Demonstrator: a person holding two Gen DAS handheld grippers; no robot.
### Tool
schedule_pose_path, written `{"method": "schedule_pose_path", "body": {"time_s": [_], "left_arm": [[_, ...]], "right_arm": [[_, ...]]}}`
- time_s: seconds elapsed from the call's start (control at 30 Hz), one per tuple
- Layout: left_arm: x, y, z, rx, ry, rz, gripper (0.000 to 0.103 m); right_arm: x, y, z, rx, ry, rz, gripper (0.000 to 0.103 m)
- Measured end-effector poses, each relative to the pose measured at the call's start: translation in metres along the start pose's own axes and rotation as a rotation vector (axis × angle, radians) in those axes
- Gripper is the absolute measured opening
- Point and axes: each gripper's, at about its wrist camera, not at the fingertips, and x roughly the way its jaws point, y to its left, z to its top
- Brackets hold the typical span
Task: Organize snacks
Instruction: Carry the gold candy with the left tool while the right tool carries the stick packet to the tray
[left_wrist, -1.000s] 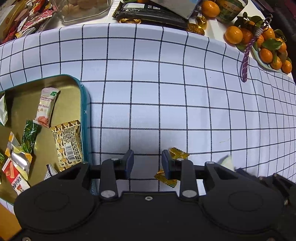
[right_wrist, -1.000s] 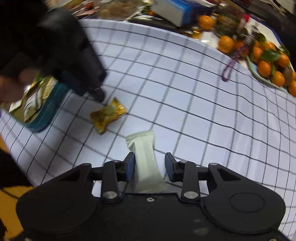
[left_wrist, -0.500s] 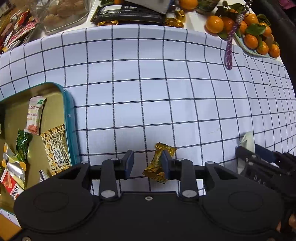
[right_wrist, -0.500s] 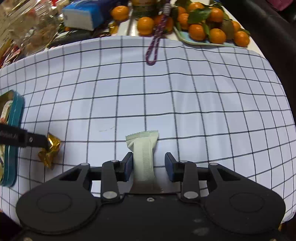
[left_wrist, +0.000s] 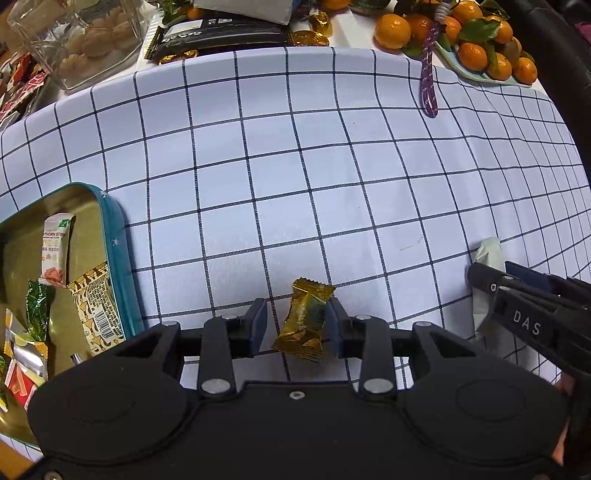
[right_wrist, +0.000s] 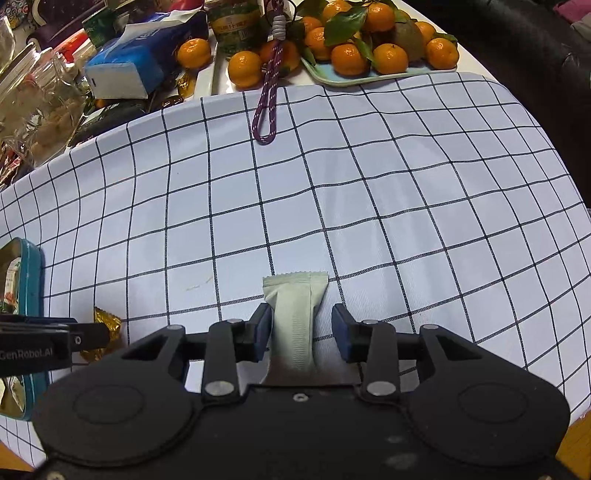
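We saw the checked tablecloth (left_wrist: 332, 184) filling both views, with the teal tin (left_wrist: 114, 266) of snacks at the left edge. Low in the right wrist view, our right gripper (right_wrist: 299, 326) straddled the pale green bar (right_wrist: 295, 314), jaws opening, a gap on its right side. Low in the left wrist view, our left gripper (left_wrist: 295, 325) was opening around the gold candy (left_wrist: 304, 321), touching only its right finger.
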Motion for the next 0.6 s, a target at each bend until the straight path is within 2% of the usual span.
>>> {"method": "schedule_pose_path", "body": {"time_s": [0.23,0.6], "left_arm": [[0.003,-0.006,0.0,0.024,-0.015,0.009,0.045],[0.019,-0.015,-0.001,0.051,0.01,0.053,0.044]], "right_arm": [[-0.001,0.001,0.0,0.0,0.025,0.024,0.023],[-0.004,0.004,0.002,0.003,0.026,0.047,0.022]]}}
